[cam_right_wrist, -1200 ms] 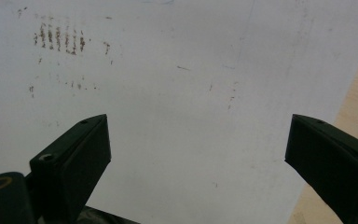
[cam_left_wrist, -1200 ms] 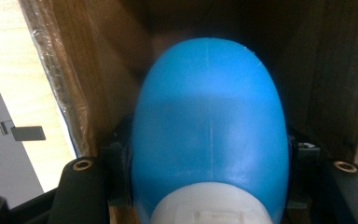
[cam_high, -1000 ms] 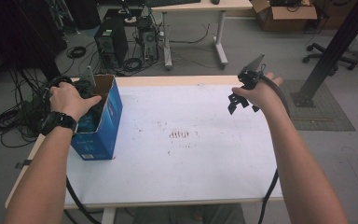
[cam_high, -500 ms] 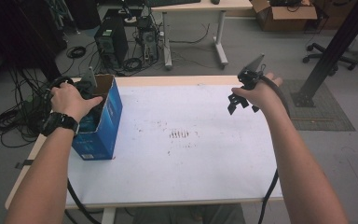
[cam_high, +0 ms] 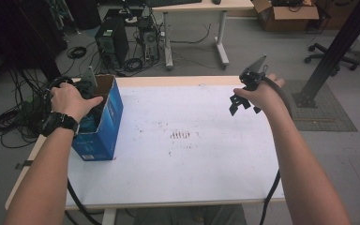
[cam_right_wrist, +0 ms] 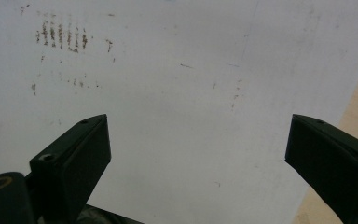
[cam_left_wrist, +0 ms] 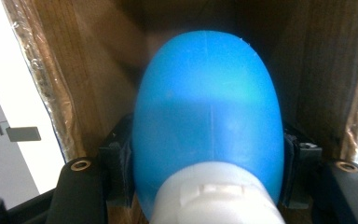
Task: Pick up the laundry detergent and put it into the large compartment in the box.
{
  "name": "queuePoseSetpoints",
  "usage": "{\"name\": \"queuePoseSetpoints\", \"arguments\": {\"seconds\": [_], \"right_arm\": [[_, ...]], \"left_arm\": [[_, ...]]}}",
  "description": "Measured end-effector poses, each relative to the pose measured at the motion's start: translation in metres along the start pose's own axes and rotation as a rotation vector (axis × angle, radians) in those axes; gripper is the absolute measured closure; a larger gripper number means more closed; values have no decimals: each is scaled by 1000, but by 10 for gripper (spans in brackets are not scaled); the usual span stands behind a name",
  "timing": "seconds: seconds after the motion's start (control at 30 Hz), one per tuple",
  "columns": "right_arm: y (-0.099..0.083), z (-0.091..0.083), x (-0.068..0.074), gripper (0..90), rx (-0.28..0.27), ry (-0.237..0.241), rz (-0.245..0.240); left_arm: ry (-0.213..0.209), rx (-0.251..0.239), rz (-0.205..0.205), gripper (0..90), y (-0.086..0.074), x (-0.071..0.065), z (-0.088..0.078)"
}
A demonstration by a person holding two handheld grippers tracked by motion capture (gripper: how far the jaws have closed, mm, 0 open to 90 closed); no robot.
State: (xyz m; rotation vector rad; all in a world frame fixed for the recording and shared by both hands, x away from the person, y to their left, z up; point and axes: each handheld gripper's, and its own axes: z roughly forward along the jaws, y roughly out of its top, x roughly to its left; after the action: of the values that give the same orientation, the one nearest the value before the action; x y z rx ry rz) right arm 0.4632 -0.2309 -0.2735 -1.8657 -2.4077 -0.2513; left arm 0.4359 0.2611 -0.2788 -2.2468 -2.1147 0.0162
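Note:
A blue cardboard box stands open on the left side of the white table. My left hand reaches into it from above. In the left gripper view, my left gripper has a blue bottle with a white cap between its pads, which touch both its sides; the jaws have just been opening slightly. Brown box walls surround the bottle. My right gripper hovers over the table's far right, open and with nothing between its fingers.
Brown stains mark the table's middle. Behind the table, computer towers and cables lie on the floor, with another desk beyond. A black post stands at the right.

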Motion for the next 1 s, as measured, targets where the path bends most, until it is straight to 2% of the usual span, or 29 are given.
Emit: {"name": "queuePoseSetpoints", "arguments": {"seconds": [0.1, 0.37, 0.8, 1.0], "right_arm": [[0, 0, 0, 70, -1, -1, 3], [-1, -1, 0, 70, -2, 1, -2], [-3, -6, -2, 70, -11, 7, 0], [-5, -11, -2, 69, -17, 7, 4]], "left_arm": [[19, -3, -3, 324, -1, 0, -4], [27, -22, -2, 309, -3, -2, -19], [46, -73, 15, 264, -9, -9, -57], [35, -107, 22, 216, -13, -15, -75]]}}
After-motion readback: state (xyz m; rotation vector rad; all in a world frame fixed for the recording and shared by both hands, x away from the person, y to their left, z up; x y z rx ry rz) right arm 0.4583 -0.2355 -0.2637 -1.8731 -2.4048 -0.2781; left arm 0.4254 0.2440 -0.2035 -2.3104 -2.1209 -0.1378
